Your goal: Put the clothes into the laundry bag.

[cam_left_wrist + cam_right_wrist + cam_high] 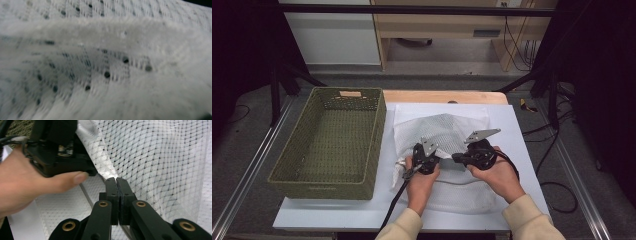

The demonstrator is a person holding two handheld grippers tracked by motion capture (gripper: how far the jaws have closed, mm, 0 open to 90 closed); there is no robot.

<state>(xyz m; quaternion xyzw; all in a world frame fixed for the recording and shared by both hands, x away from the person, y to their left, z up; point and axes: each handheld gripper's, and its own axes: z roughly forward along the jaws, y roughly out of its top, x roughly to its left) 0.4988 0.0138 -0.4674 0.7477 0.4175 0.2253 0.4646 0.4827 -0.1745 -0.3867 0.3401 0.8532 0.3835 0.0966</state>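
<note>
A white mesh bag (443, 127) lies spread on the white tabletop (523, 150), its middle pulled up into a fold between both hands. My left gripper (427, 159) sits low on that fold. Its view has blurred mesh (105, 37) draped right against the lens, and the jaws are hidden there. In the right gripper view the left gripper (88, 171) ends where the raised fabric begins, a thumb resting under it. My right gripper (455, 158) points left toward it. Its jaws (116, 180) are pressed together, with the tips at the edge of the hanging mesh (160, 157).
A green woven basket (319, 181) stands on the table's left half and touches the bag's left side. A wooden table edge (447, 96) shows behind the white surface. Black frame legs and cables flank the table on the floor.
</note>
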